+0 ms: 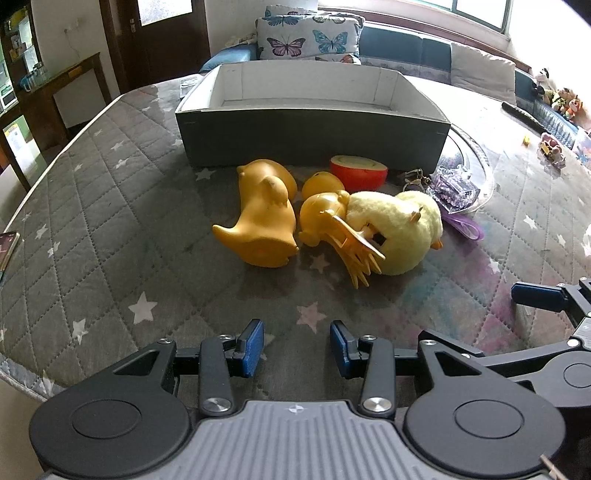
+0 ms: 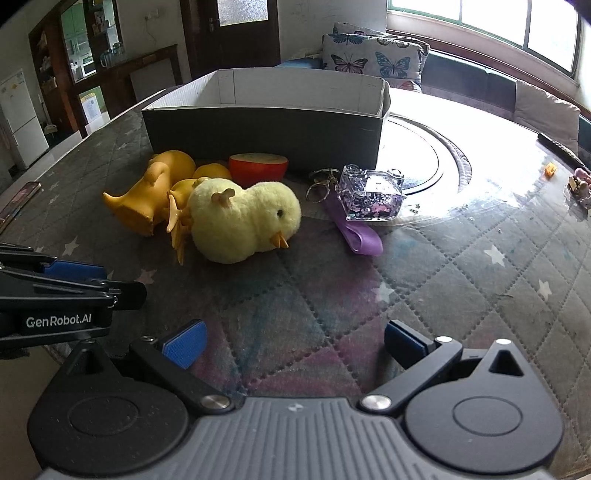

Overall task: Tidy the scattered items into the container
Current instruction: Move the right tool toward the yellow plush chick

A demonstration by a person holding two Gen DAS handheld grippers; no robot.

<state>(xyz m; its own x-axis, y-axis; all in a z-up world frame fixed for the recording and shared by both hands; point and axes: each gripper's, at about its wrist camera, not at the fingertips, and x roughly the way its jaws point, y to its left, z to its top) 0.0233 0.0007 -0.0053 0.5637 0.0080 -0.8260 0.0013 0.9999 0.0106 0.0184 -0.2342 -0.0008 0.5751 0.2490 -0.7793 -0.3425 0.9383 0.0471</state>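
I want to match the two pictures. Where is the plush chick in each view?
Left wrist view: the plush chick lies right of centre, beak toward the lower right, against the orange toys.
Right wrist view: the chick lies left of centre, beak down to the right.
Shared landmark: the grey box stands behind the chick in both.

Bright windows (image 2: 517, 33) behind a blue sofa (image 1: 406, 51) with butterfly cushions (image 1: 306, 37). Dark wooden door (image 2: 232, 33), cabinet (image 2: 85, 55) at left.
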